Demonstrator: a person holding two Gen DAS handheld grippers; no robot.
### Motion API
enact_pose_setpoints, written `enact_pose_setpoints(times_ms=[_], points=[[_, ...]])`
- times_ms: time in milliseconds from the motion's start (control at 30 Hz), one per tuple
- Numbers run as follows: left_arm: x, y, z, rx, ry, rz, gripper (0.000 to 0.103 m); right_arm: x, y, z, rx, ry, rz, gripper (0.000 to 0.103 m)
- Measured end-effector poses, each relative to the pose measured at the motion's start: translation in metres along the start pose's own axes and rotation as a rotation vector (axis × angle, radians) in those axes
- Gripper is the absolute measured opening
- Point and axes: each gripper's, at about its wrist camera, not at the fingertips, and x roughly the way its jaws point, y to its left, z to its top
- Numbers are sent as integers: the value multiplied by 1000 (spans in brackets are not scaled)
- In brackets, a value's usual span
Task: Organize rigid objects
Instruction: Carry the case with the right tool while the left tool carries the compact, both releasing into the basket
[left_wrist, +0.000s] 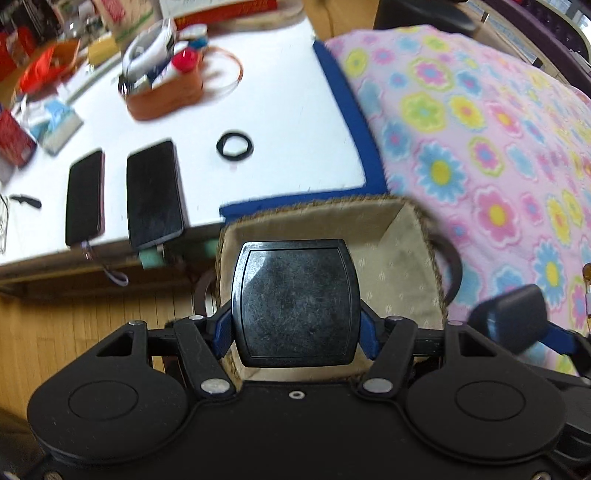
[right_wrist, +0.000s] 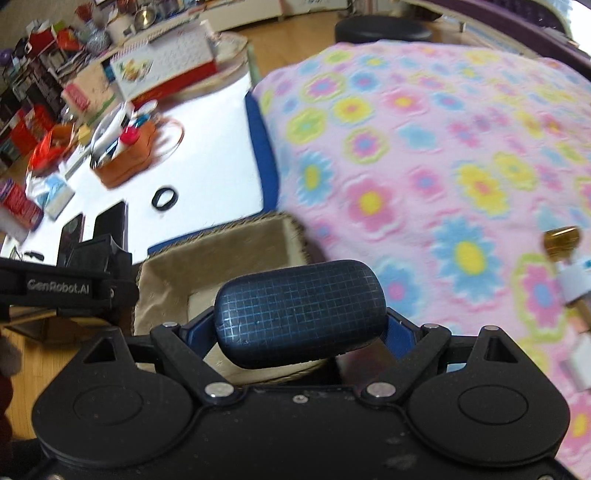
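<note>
Left gripper (left_wrist: 295, 325): matte black plastic body w/ two round raised discs, one each side, black linkage arms pinned by silver screws, small screw at centre top edge, blue finger (left_wrist: 221, 330) sections past the links. Right gripper (right_wrist: 301, 332): same build, black shell speckled w/ dust, two discs, silver pivot screws, blue finger (right_wrist: 400, 338) parts. In right wrist view, left unit's black side reads "GenRobot.AI" in white

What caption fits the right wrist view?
Right gripper holds a dark blue case above a lined basket, beside a floral blanket.
</note>
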Motion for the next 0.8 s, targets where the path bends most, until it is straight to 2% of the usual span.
enact_pose_setpoints(times_ms=[100, 333, 800], points=[[5, 7, -2, -5, 16, 33, 60, 15, 11, -4, -6, 24, -17, 91], [18, 20, 0, -52, 78, 43, 60, 32, 14, -5, -3, 50, -49, 91], [26, 14, 2, -33, 114, 82, 60, 42, 25, 19, -15, 21, -68, 91]])
